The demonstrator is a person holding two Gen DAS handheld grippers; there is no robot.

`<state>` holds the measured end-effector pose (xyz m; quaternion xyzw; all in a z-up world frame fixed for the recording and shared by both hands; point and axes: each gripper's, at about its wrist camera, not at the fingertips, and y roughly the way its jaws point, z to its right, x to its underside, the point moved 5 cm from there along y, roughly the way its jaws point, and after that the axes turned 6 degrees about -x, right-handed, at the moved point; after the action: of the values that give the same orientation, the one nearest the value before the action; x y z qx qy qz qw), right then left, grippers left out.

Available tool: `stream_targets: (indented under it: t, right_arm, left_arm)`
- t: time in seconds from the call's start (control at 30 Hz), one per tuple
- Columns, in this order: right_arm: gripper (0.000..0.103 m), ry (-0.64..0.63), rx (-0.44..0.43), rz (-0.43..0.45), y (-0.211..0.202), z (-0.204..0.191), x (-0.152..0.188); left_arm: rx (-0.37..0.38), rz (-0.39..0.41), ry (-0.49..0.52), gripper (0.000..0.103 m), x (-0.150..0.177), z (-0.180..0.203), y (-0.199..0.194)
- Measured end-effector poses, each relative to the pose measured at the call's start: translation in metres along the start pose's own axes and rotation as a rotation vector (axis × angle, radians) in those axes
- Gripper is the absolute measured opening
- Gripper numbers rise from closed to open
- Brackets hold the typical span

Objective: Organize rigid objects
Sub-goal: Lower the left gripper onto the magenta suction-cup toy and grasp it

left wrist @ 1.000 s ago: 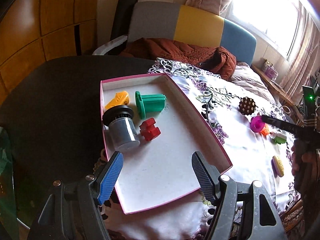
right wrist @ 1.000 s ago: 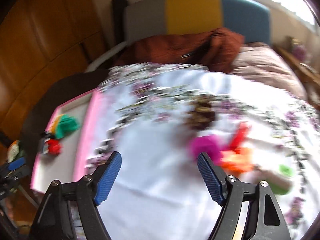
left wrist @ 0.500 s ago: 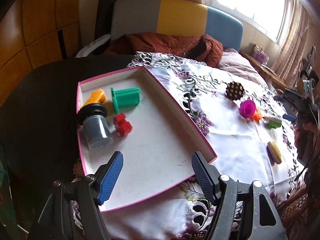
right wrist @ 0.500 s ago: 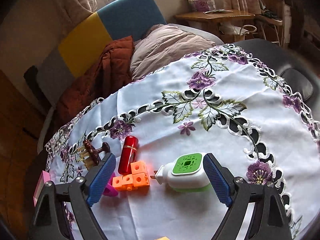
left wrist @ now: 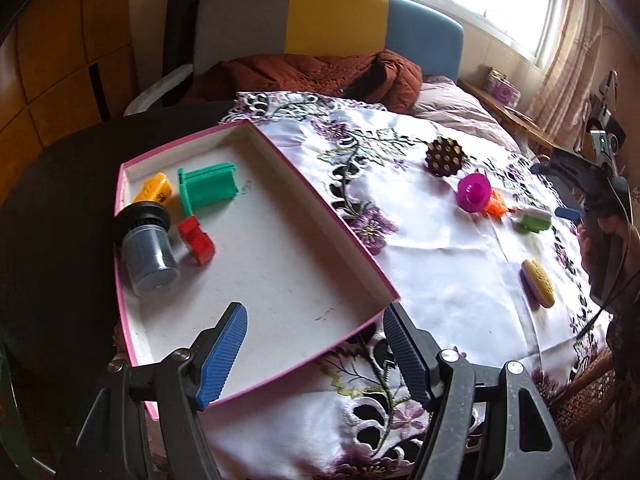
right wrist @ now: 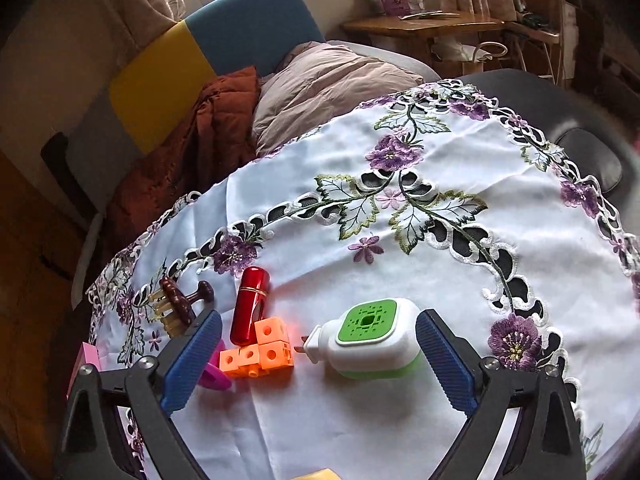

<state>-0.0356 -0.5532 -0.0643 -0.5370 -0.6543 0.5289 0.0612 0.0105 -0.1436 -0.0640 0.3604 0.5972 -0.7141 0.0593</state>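
A pink-rimmed white tray [left wrist: 280,280] holds a grey jar with a black lid [left wrist: 148,248], a red piece [left wrist: 196,240], a green piece [left wrist: 208,188] and a yellow block [left wrist: 154,190]. My left gripper [left wrist: 314,312] hangs open above the tray's near corner, holding nothing. On the cloth to the right lie a green-and-white plug-in device [right wrist: 372,334], orange cubes [right wrist: 260,346], a red cylinder [right wrist: 250,306], a magenta round piece [left wrist: 474,192], a brown studded ball [left wrist: 446,156] and a yellow-purple oval [left wrist: 538,282]. My right gripper [right wrist: 318,320] straddles the device and cubes, jaws still opening, pads touching neither.
A white embroidered cloth [right wrist: 440,272] covers part of a dark round table [left wrist: 60,184]. Behind it stands a grey, yellow and blue sofa [left wrist: 332,16] with a rust blanket [left wrist: 312,72]. A person's hand [left wrist: 608,240] holds the right gripper. A wooden side table [right wrist: 420,26] stands far right.
The right gripper swung right from near the tray, rolled, and now sits over the plug-in device with wider jaws. The left gripper drifted slightly toward the tray's near corner.
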Motion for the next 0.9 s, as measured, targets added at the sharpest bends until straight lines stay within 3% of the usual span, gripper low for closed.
stream_targets:
  t: [0.13,0.3,0.67,0.9]
  right_arm:
    - [0.098,0.018,-0.008,0.006,-0.002,0.002,-0.001]
    - [0.098,0.027,-0.015,0.017,-0.004,0.002,-0.003]
    - [0.098,0.046,-0.049,0.023,-0.006,0.001,-0.004]
    - [0.099,0.051,-0.075,0.02,-0.006,-0.001,-0.006]
  left_arm:
    - [0.021,0.006,0.039,0.067,-0.006,0.015,-0.002]
    - [0.104,0.027,0.052,0.067,-0.031,0.047,0.0]
    - [0.24,0.004,0.106,0.067,-0.086,0.136,0.043]
    - [0.292,-0.035,0.101,0.076,-0.105,0.174,0.083]
